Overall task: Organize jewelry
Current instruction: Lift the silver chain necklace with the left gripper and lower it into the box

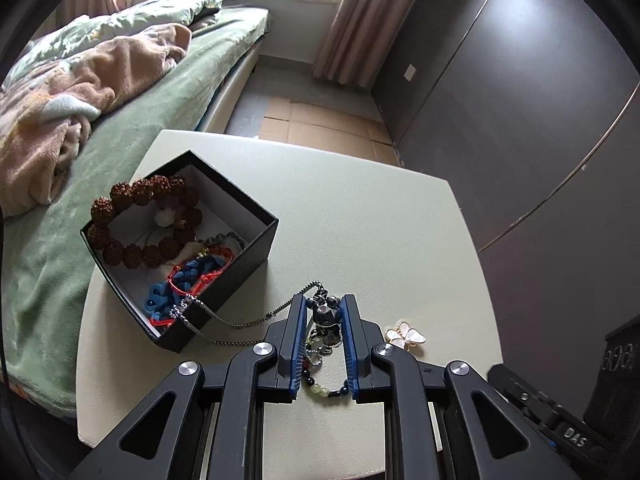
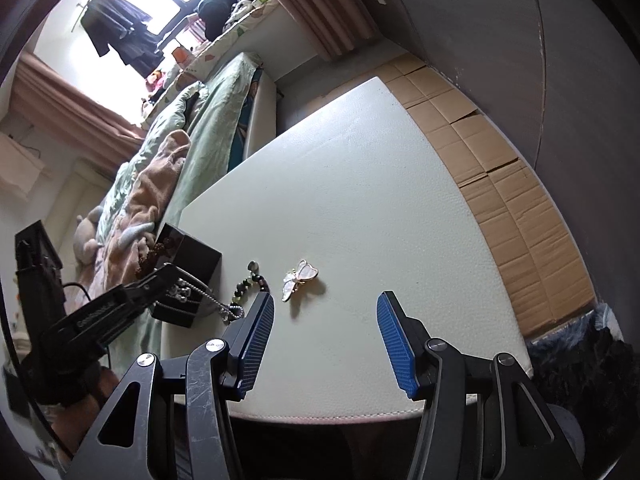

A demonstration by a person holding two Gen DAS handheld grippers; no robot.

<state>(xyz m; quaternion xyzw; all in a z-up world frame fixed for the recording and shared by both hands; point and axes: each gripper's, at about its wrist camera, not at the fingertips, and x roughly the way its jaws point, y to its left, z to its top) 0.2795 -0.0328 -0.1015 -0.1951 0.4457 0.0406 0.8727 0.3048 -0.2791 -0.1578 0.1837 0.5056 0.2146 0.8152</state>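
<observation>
The pendant (image 1: 326,314), a dark faceted figure on a metal chain (image 1: 236,322), lies on the table (image 1: 360,232) between the fingers of the left gripper (image 1: 325,312). The jaws stand narrowed around it, close on both sides, but whether the pads actually press it I cannot tell. The chain runs from the pendant back over the near corner of the box (image 1: 256,256), so this piece is half in and half out. Under the same gripper lies a beaded bracelet (image 1: 324,388) of dark and pale green beads, and just to the right a white butterfly brooch (image 1: 406,336); both rest on the table.

Inside the box there are already a brown bead bracelet (image 1: 136,216) (draped partly over the rim) and blue and red cords (image 1: 192,280).

The right gripper (image 2: 326,320) hovers wide open and empty, near the brooch (image 2: 299,280).

By my reckoning the job is over halfway done, with three pieces left to box.
</observation>
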